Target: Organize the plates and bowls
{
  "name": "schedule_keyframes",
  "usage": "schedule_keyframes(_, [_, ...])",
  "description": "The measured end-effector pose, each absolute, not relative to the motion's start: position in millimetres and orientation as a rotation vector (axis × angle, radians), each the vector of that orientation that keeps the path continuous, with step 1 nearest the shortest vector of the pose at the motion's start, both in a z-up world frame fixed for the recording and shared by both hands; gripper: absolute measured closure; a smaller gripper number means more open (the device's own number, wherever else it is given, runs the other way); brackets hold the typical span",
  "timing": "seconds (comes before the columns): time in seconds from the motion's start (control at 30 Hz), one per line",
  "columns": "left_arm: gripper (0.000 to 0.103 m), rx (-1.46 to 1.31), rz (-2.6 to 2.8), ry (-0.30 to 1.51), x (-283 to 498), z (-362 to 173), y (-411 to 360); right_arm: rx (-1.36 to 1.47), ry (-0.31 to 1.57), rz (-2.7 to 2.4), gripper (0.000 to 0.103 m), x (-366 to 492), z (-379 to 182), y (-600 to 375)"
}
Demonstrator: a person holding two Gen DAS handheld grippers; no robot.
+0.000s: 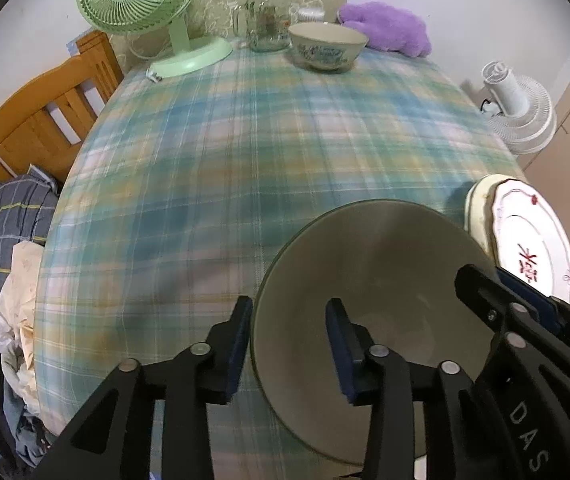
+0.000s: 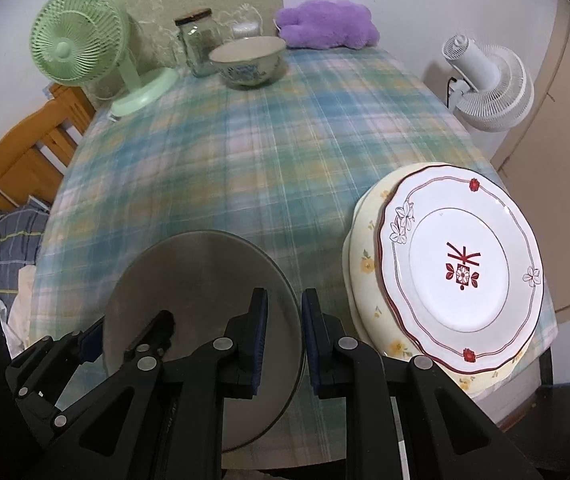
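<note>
1. We see a grey bowl (image 1: 373,280) resting at the near edge of the surface (image 1: 245,140), which carries a plaid cloth.
2. The left hand-held gripper (image 1: 289,344) straddles the bowl's left rim: one pad sits outside the wall, the other inside. A gap shows between the pads and the rim, so we read this gripper as released, with the rim between its jaws.
3. The right hand-held gripper (image 2: 285,340) straddles the bowl's right rim (image 2: 299,320). Its jaws stand close together with the rim between them; we read it as grasping the bowl.
4. Just right of the bowl lies a plate stack: a white plate (image 2: 461,272) with red trim on top of a cream plate (image 2: 365,268) with yellow flowers. The stack sits at the surface's near right corner, near the bowl; we cannot tell whether the two touch.
5. At the far end stands a second bowl (image 2: 249,62) with blue pattern, beside a glass jar (image 2: 199,40).
6. A green fan (image 2: 81,48) stands far left; a purple plush (image 2: 325,24) lies at the far edge.
7. A white fan (image 2: 489,80) stands off the surface at right.
</note>
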State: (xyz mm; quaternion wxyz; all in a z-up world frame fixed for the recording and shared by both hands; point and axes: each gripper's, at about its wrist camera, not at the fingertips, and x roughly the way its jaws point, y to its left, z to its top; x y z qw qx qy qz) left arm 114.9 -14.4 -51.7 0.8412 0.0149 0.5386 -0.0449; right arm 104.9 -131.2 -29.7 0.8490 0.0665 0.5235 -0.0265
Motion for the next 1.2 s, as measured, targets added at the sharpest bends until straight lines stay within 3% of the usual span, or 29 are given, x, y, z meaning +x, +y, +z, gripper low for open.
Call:
schedule_keyframes(0.07, [0.057,0.024,-0.112,1.12,111.3,-45.9,-12.8,0.127,1.081,-0.064,0.069,99.5,-22.6,-128.6])
schedule_keyframes(0.13, [0.049,0.028,-0.12,1.101,108.6,-39.7,-12.5,0.122,1.055,-0.074,0.049,94.8,-15.7,-126.1])
schedule_keyframes(0.27, [0.036,0.05,-0.13,1.058,104.8,-24.4,-11.0,0.12,1.009,-0.078,0.041,87.3,-0.4,-121.1])
schedule_keyframes(0.43, [0.03,0.051,-0.14,0.988,99.6,-3.9,-4.9,0.13,0.974,-0.082,0.029,83.1,16.1,-116.7])
schedule_keyframes(0.57, [0.023,0.056,-0.13,0.938,98.4,13.0,-0.8,0.126,0.94,-0.085,0.026,81.2,32.3,-113.1])
schedule_keyframes(0.8, [0.023,0.027,-0.119,0.908,110.1,34.6,-0.5,0.104,0.904,-0.065,0.021,92.1,55.4,-113.2])
schedule_keyframes(1.2, [0.023,0.002,-0.075,0.874,159.8,60.2,-32.2,0.088,0.864,-0.021,0.02,145.1,81.6,-144.6])
